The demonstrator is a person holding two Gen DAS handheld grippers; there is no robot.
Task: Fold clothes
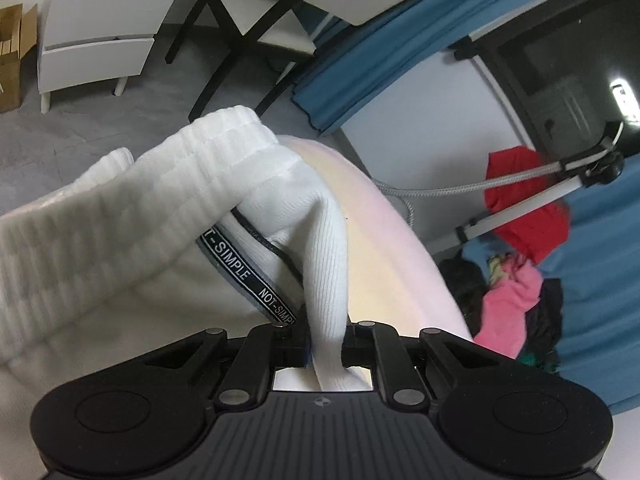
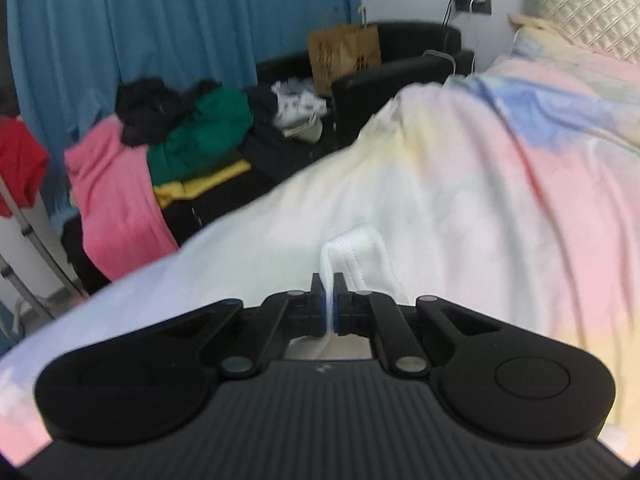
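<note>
A white ribbed knit garment [image 1: 120,248] with an elastic waistband and a black "NOT-SIMPLE" label strap [image 1: 248,276] fills the left wrist view. My left gripper [image 1: 326,340] is shut on a fold of it and holds it up off the bed. In the right wrist view my right gripper [image 2: 329,304] is shut on a white hemmed edge of the same garment [image 2: 360,252], just above the pastel bedspread [image 2: 480,184].
A pile of pink, green, black and yellow clothes [image 2: 160,148] lies on a black sofa beside the bed, with a brown paper bag [image 2: 344,52]. Blue curtains [image 2: 160,20] hang behind. A white drawer unit [image 1: 96,36] and a tripod leg [image 1: 540,204] stand nearby.
</note>
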